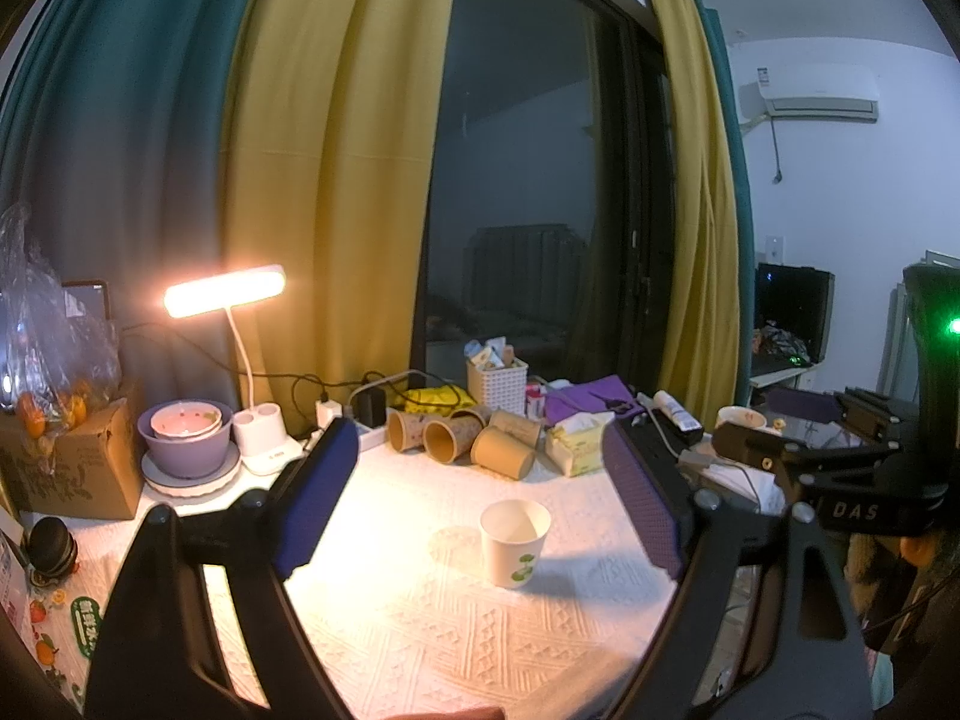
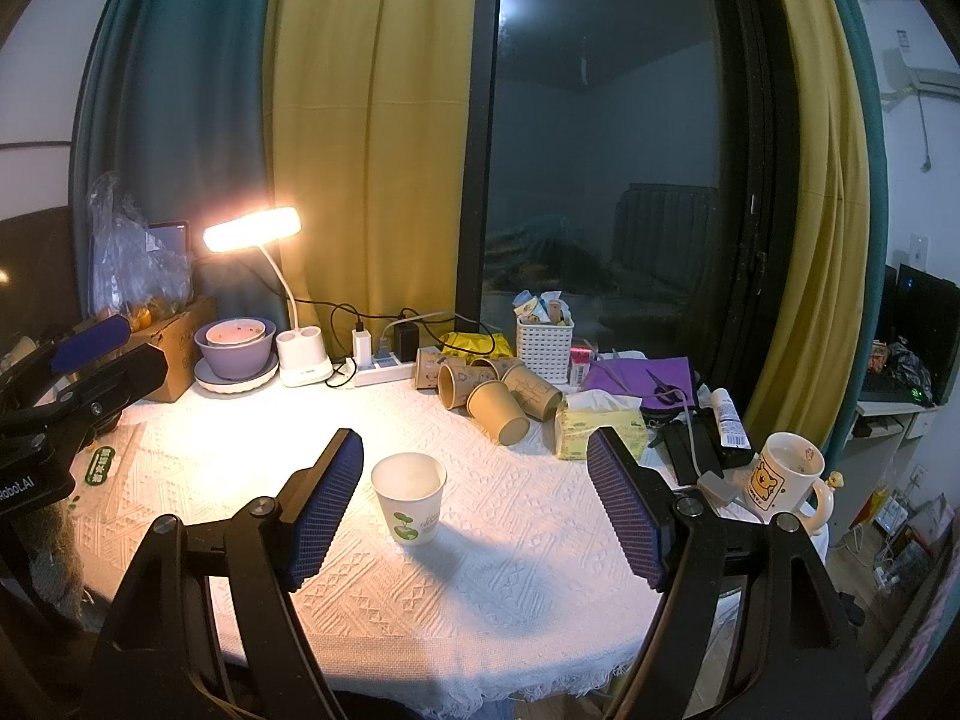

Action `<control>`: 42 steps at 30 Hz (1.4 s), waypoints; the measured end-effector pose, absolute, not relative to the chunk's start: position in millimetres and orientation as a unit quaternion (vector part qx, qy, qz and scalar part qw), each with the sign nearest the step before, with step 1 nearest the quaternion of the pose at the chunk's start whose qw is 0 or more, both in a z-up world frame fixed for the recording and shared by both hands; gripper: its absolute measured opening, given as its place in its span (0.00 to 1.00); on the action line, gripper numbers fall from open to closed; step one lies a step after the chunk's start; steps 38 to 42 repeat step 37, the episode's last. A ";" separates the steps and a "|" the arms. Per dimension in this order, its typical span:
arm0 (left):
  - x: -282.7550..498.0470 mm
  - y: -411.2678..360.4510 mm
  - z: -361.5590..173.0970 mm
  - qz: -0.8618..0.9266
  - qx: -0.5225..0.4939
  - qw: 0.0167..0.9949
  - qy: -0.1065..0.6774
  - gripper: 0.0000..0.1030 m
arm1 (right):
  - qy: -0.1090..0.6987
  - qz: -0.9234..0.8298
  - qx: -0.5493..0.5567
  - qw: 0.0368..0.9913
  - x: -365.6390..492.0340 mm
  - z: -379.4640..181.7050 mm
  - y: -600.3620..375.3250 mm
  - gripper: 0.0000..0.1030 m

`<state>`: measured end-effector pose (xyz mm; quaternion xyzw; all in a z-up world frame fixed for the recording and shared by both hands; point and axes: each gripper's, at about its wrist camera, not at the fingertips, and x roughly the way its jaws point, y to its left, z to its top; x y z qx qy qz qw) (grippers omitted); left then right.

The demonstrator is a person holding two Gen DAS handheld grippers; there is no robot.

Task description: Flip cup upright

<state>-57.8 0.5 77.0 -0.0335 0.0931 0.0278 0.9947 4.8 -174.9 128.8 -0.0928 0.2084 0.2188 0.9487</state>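
Surface: a white textured tablecloth is covering the table in front of yellow and teal curtains and a dark window, with a lit desk lamp glowing at the far left.
Right gripper: the right gripper is hovering low over the near edge with its blue-padded fingers spread wide, holding nothing.
Left gripper: the left gripper is likewise standing wide open and empty, its pads apart on either side of the cup without touching it.
Cup: the white paper cup (green sprout print on its side) is standing upright on the cloth, mouth up, sitting near the right gripper's left finger in the right wrist view and between the two fingers in the left wrist view.
Right side: a mug with a bear picture is standing at the right edge of the table.
Middle distance: a tissue pack is lying just right of a cluster of brown paper cups tipped on their sides.
Far row: a white basket is sitting behind the brown cups, and a purple bowl is resting on a plate at the far left, beside the lamp base.
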 end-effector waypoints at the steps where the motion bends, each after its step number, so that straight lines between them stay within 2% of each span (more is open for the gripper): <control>1: -57.7 0.4 77.1 0.028 -0.034 0.995 0.093 0.82 | 0.208 0.219 -0.093 0.949 4.8 128.8 -174.8 0.78; 42: -64.5 -9.6 60.2 0.018 -0.026 0.995 0.095 0.82 | 0.211 0.217 -0.097 0.948 4.8 124.7 -171.7 0.78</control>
